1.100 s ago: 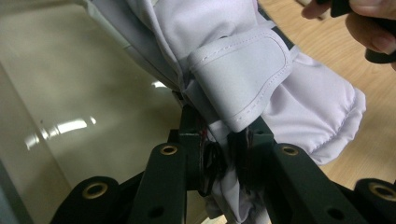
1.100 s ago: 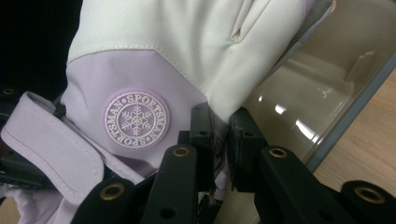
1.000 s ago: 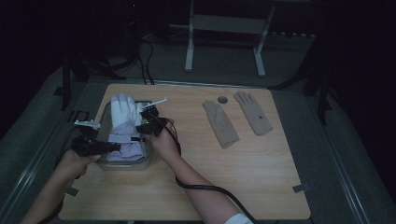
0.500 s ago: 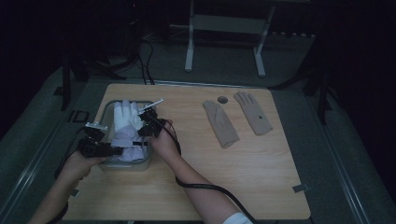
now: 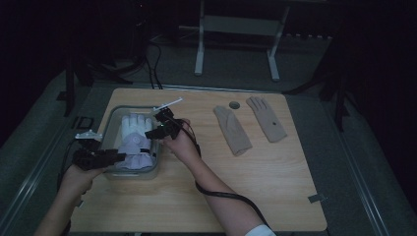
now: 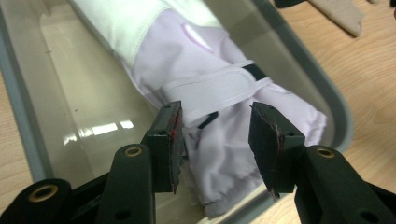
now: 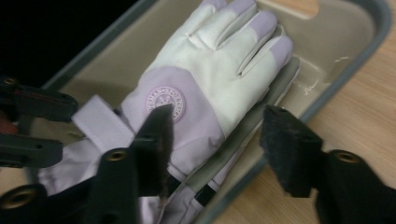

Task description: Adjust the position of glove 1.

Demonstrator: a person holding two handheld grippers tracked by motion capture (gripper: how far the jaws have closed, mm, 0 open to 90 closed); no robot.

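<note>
A white and lilac glove (image 5: 134, 133) lies in the grey bin (image 5: 112, 118) at the table's left, fingers pointing away from the person. My left gripper (image 5: 115, 157) is at its cuff; in the left gripper view the gripper (image 6: 217, 121) stands open over the strapped cuff (image 6: 210, 88), its pads off the cloth, its jaws having just been opening. My right gripper (image 5: 151, 133) hovers at the bin's right rim. In its own view the gripper (image 7: 217, 126) is open above the glove (image 7: 210, 60) and the rim, having just opened wide. A second glove seems to lie underneath.
Two beige gloves (image 5: 233, 130) (image 5: 266, 118) lie flat at the back right of the wooden table (image 5: 275, 187), with a small round hole (image 5: 234, 104) between them. The bin's wall (image 7: 369, 28) stands just under the right jaw. A cable trails from the right gripper along the forearm.
The glove has come down toward the near end of the bin. Both grippers have let go of it, opened their jaws and drawn back slightly.
</note>
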